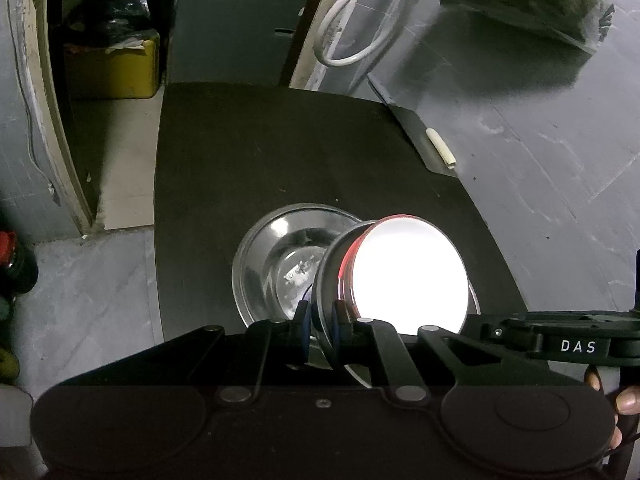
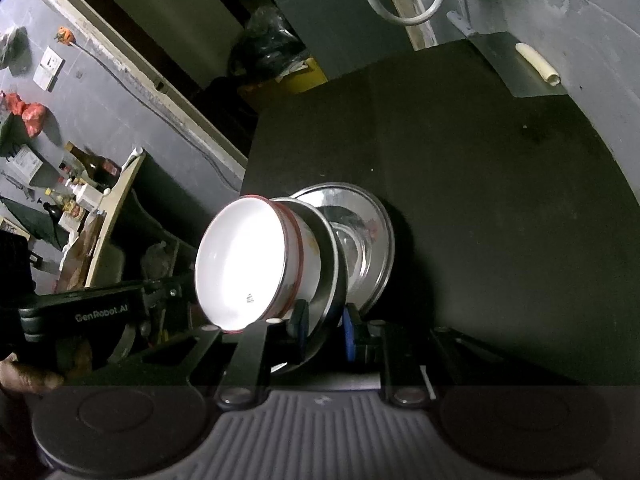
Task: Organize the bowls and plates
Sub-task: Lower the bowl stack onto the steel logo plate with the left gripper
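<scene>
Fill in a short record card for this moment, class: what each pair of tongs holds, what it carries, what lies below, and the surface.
left tongs: shut on steel plate rim
right tongs: shut on the same plate's opposite rim
carried load: white bowl with red rim, sitting in the steel plate
below: steel dish resting on black table
nearby: white cable behind table

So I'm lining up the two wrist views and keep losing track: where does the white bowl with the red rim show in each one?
Left wrist view: the white bowl sits lower centre-right, tilted, its glaring inside facing the camera.
Right wrist view: the white bowl sits centre-left, tilted on its side, opening toward the left.
Shared landmark: the steel plate lying on the black table, right behind the bowl in both views.
</scene>
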